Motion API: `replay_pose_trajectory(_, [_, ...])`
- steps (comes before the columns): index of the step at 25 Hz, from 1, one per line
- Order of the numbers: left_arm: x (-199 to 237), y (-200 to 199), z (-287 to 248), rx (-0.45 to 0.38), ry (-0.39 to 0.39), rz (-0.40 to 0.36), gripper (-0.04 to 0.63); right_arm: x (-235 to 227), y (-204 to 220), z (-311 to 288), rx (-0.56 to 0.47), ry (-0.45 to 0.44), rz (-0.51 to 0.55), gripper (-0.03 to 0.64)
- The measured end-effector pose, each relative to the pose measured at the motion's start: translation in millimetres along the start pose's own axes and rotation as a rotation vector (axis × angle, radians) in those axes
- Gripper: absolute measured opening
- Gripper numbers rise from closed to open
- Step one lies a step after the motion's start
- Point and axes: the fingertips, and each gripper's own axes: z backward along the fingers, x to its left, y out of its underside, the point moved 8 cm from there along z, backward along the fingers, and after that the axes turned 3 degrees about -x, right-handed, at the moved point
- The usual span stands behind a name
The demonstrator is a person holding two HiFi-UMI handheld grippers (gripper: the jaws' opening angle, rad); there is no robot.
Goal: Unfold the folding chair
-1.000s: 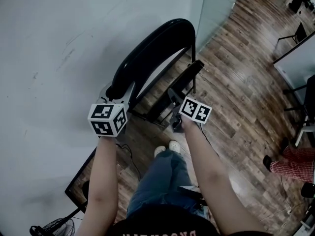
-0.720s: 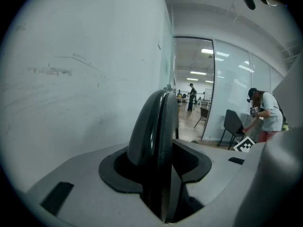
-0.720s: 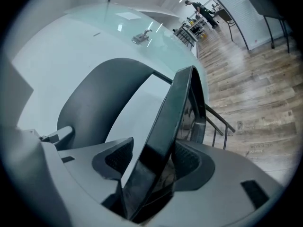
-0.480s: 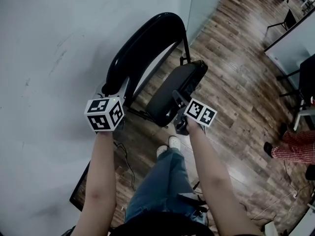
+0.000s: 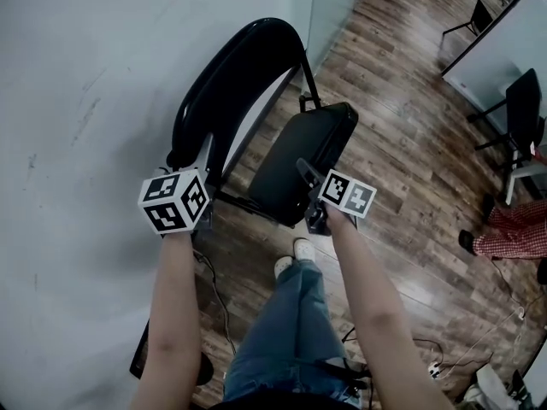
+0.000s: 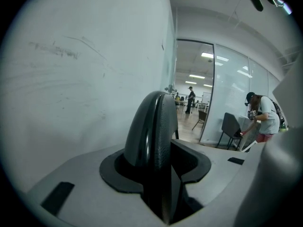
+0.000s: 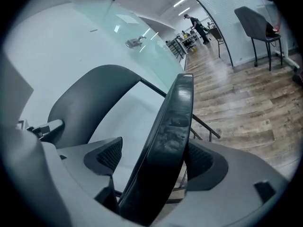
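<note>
Nearest, the right claw (image 5: pixel 305 178) straddles the front rim of the seat (image 5: pixel 299 152). Its jaws have just been opening, and the rim stands between them with a gap at one pad. At its 10 o'clock, the left claw (image 5: pixel 203 154) is clamped on the backrest (image 5: pixel 256 49) edge. The folding chair (image 5: pixel 214 101) stands on the wooden floor (image 5: pixel 402 169) at the person's 12 o'clock, beside the white wall (image 5: pixel 85 75). With the seat swung down, unfolding looks nearly done. Left to do: seat it flat and release.
</note>
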Motion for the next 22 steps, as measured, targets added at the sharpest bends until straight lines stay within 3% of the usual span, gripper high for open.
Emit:
replay_pose_trajectory(11, [23,11,-10,-0.029,0.026,0.038,0.173,-16,10,-1,0.041,0.131,0.094,0.408])
replay_pose_trajectory(22, [27,26,-19,-0.02,0.023,0.069,0.175,-55,17,8,0.127,0.186,0.018,0.443])
